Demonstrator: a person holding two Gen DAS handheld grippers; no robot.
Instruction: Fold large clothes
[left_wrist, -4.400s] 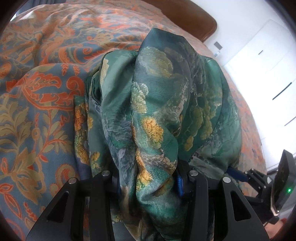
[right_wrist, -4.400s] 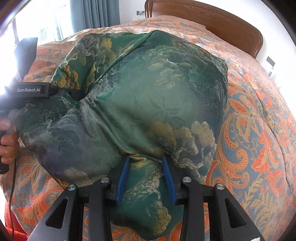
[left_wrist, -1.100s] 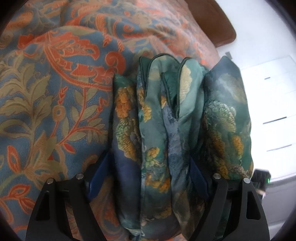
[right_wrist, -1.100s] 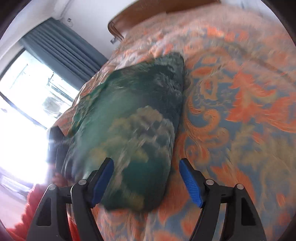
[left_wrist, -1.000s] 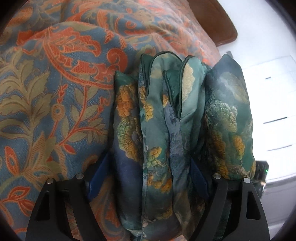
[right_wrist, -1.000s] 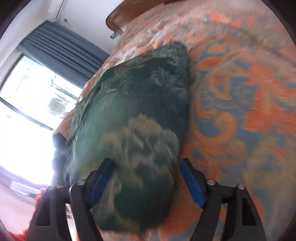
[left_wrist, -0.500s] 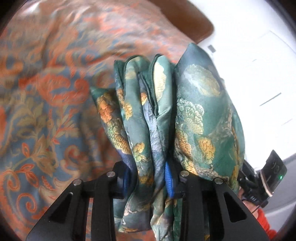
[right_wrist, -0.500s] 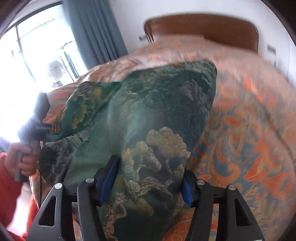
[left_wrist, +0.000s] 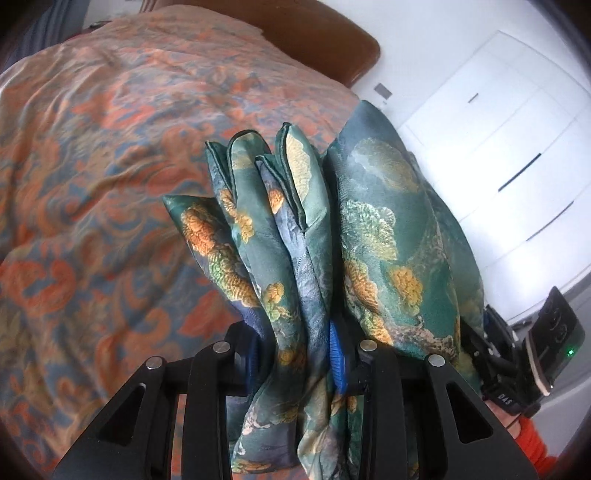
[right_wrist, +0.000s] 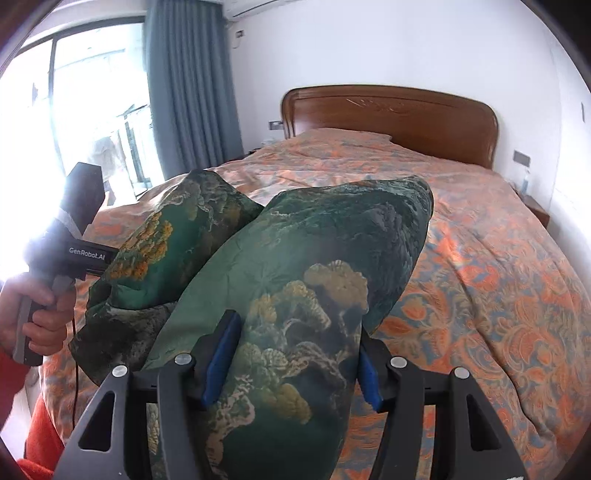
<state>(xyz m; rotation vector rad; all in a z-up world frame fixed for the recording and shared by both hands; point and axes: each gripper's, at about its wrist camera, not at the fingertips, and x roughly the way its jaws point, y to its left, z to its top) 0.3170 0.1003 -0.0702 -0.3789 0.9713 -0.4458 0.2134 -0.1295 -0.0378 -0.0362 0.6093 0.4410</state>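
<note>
Here the wide bed with the orange-and-blue paisley quilt (right_wrist: 491, 280) fills most of both views, and above it hangs the task's thing: a large dark-green silky garment printed with golden trees and clouds (right_wrist: 295, 295), already gathered into a thick bundle of several layers and lifted clear of the quilt. The step in hand looks like carrying or turning the folded bundle, with most of the folding apparently done. The left hand-held gripper (left_wrist: 299, 354) is pinched narrow on a sheaf of stacked edges, while one thicker lobe of the bundle lies outside its jaws to the right. The right hand-held gripper (right_wrist: 291, 365) stands fairly wide, its blue pads pressing the padded fold from both sides. The next move probably calls for lowering the bundle flat onto the quilt and letting go evenly, since the slippery layers could slide apart. Behind stand a brown wooden headboard (right_wrist: 391, 114), grey-blue curtains (right_wrist: 184, 85) and white cupboard doors (left_wrist: 498, 155); none blocks the way down.
</note>
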